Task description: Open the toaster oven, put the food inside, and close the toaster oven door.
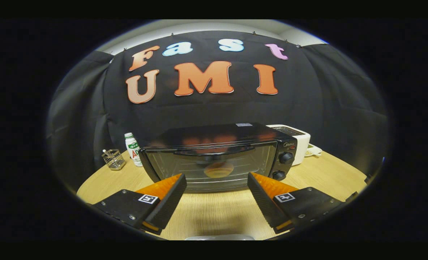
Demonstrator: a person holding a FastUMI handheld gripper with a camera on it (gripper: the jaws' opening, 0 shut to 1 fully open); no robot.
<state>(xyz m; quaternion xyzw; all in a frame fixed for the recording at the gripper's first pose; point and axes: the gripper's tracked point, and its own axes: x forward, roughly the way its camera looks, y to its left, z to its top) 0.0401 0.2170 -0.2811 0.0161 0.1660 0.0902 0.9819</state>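
Tool (217,187) fingers stood wide apart at the bottom of the frame, holding nothing, with bare bench (214,213) between them. Just beyond the tips, at centre frame, sat the toaster oven (219,155) with its glass door closed and its front edge near the fingers. A round bun-like food (218,169) lay on the rack behind the glass. At left, a bottle (133,148) stood beside the oven and a wire basket (113,159) farther out. A white appliance (296,141) stood behind the oven's right corner. Open bench spread to the lower right.
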